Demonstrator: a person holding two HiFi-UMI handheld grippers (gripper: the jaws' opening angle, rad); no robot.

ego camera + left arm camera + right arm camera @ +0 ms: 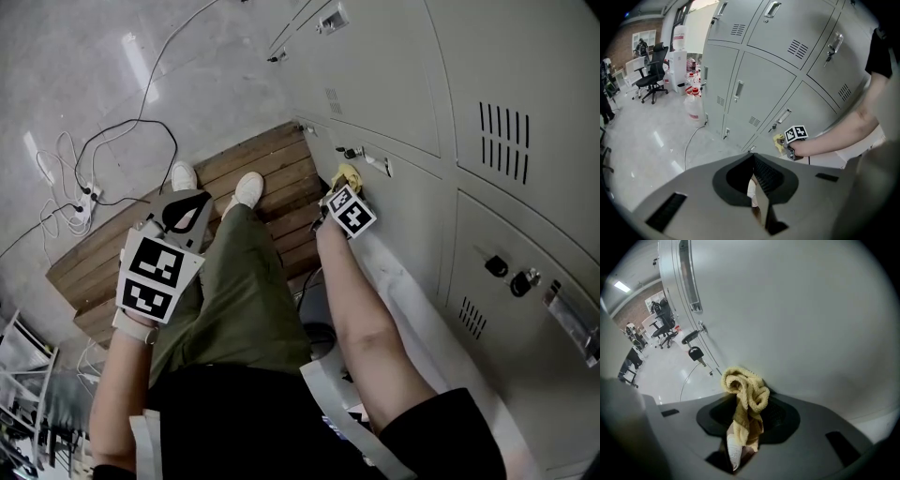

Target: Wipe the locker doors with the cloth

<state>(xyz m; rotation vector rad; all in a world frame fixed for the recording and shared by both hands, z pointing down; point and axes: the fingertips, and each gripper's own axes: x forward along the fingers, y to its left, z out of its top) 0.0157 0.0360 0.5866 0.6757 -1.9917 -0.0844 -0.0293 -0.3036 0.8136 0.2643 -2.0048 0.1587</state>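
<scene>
Cloth: the yellow cloth [745, 394] is a small bunched terry rag. It looks light, soft and floppy, and likely to shift or fold under rubbing.
Where it is: its free wad is pressed against the grey locker door [811, 310], low on the row of lockers to the right of the person's legs.
Right gripper: the right gripper [745, 427] is clamped on the cloth's lower part, with the wad sticking out past the jaw tips.
Hold: I judge that a deep pinch with plenty of cloth left forward suits wiping, so that cloth and not jaw meets the paint.
Left gripper: the left gripper [757, 187] is closed on nothing and hangs beside the left thigh.
Edges: a key [695, 353] and a handle [689, 275] stick out on the left of the door and could snag the loops.
Room: the door face to the right looks flat and open. The wooden platform [272, 159] has an edge nearby, and cables [141, 122] lie on the floor beyond it.
</scene>
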